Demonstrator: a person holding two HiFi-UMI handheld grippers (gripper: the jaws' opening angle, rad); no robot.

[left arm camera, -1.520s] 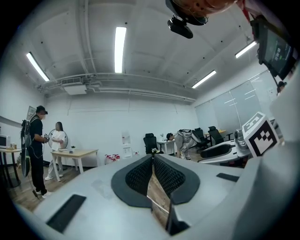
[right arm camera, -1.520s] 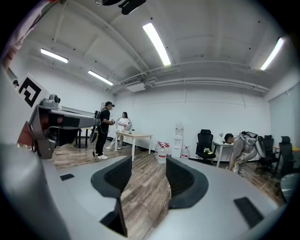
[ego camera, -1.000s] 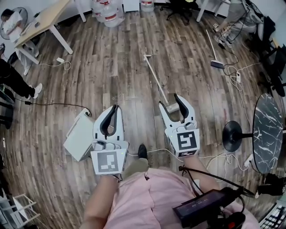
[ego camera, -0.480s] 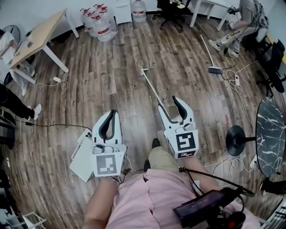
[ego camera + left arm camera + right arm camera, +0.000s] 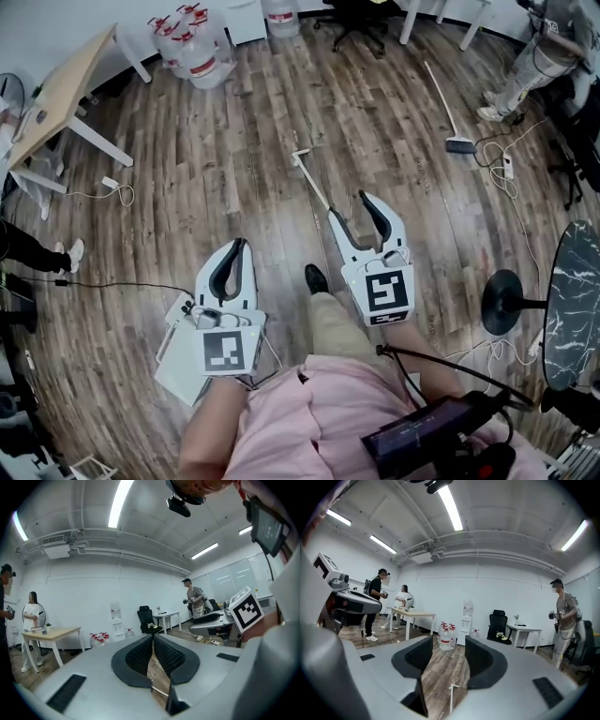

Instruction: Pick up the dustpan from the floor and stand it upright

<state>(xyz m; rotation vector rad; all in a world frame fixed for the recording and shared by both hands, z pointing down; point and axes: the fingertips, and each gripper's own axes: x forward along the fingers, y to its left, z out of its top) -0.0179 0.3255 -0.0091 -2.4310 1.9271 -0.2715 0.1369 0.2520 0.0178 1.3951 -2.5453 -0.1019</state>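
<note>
The dustpan lies flat on the wood floor; its thin white handle [image 5: 314,181] runs from the far end down toward my right gripper [image 5: 349,208], which hides the pan end. In the right gripper view the handle [image 5: 451,698] shows low between the jaws. The right gripper [image 5: 447,644] is open with nothing in it and hovers above the handle's near part. My left gripper [image 5: 240,247] hangs to the left of the dustpan, away from it. Its jaws meet at the tips [image 5: 153,637] and hold nothing.
A white box [image 5: 180,356] lies on the floor under the left gripper. A broom [image 5: 448,111] lies at the far right by cables. Water bottles [image 5: 187,42] and a wooden table [image 5: 56,94] stand at the far left, a black stand base [image 5: 506,300] at right. A person [image 5: 548,47] stands in the far right corner.
The wearer has stepped forward, a shoe now showing between the grippers. The white box has slid back under the left gripper, and the right gripper covers more of the dustpan's handle.
</note>
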